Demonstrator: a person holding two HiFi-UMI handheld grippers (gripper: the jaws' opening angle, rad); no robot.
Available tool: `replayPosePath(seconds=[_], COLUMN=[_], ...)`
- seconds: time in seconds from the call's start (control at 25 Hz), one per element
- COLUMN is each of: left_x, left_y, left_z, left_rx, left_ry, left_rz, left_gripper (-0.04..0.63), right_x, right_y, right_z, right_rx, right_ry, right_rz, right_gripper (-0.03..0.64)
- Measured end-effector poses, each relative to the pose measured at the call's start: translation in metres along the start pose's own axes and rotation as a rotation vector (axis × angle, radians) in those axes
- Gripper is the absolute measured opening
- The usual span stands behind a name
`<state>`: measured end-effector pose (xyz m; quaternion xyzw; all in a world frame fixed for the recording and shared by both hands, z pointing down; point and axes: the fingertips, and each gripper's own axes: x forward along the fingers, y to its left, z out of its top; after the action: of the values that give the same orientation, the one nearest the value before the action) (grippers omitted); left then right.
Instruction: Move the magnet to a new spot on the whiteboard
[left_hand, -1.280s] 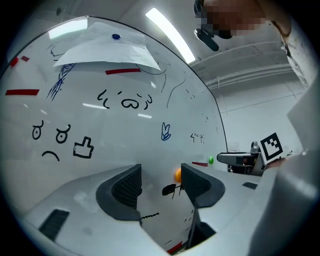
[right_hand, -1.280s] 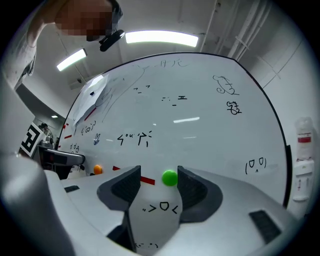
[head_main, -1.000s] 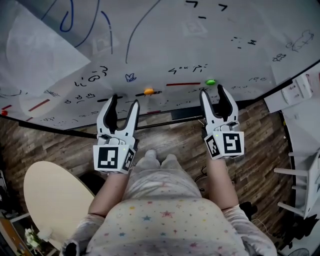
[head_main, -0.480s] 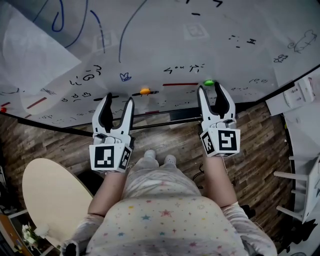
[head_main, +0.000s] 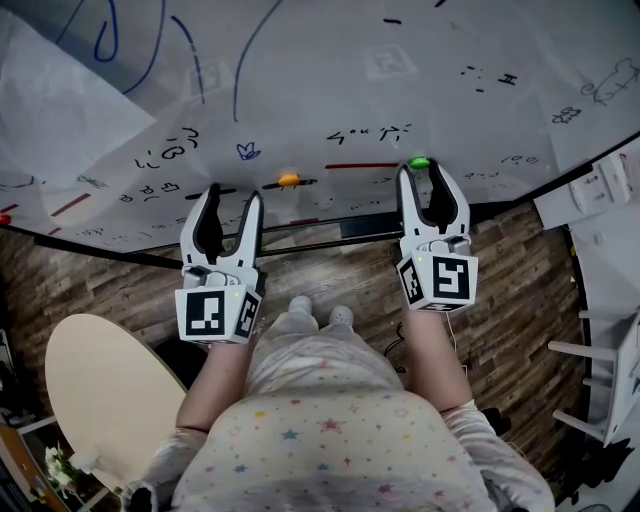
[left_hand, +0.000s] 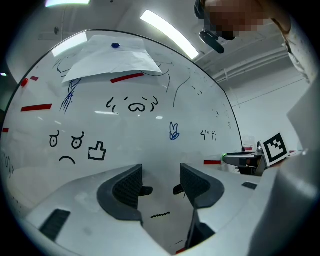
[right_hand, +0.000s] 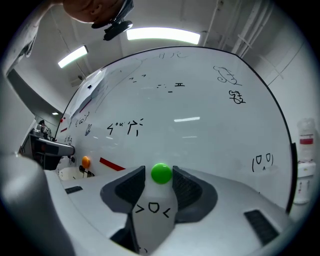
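Note:
A green round magnet (head_main: 420, 162) sticks low on the whiteboard (head_main: 330, 80). My right gripper (head_main: 422, 176) points level at the board, its jaws standing on either side of the magnet. In the right gripper view the green magnet (right_hand: 161, 173) sits between the tips of the right gripper (right_hand: 161, 178), with a small gap at the left pad, so it is open. My left gripper (head_main: 233, 196) faces the board further left. The left gripper (left_hand: 161, 176) is open with nothing between its jaws, which have just been closing a little.
An orange magnet (head_main: 289, 180) and a red strip (head_main: 360, 166) sit on the board between the grippers. A paper sheet (head_main: 70, 110) hangs at the board's left under a blue magnet (left_hand: 115, 45). A round beige table (head_main: 105, 400) stands at lower left, white furniture (head_main: 600, 300) at right.
The left gripper's jaws have narrowed slightly. The right gripper's tips have crept a little closer round the green magnet. The head view has shifted a bit.

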<state>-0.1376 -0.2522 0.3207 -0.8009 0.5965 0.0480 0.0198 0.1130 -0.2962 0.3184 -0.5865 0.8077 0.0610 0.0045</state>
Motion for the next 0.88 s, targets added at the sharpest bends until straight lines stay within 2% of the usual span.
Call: replayPosePath(seconds=[0.4,0.52,0.88], left_x=[-0.0005,-0.0005,-0.0008], left_y=[0.0023,0.0022,0.0018], left_z=[0.0003,0.0004,-0.0001], left_rx=[0.003,0.002,0.004], left_ry=[-0.006,-0.006,-0.003], left_rz=[0.014,0.016,0.013], left_gripper=[0.216,0.216,0.215], right_x=[0.0013,0.0013,0.0013], right_y=[-0.0042,-0.0036,-0.0031], right_z=[-0.0017,-0.0014,-0.0015], right_rx=[-0.008,-0.016,-0.014], right_ry=[0.005,0.004,0.009], right_rz=[-0.019,-0.021,-0.023], right_gripper=[0.150,0.126,0.123])
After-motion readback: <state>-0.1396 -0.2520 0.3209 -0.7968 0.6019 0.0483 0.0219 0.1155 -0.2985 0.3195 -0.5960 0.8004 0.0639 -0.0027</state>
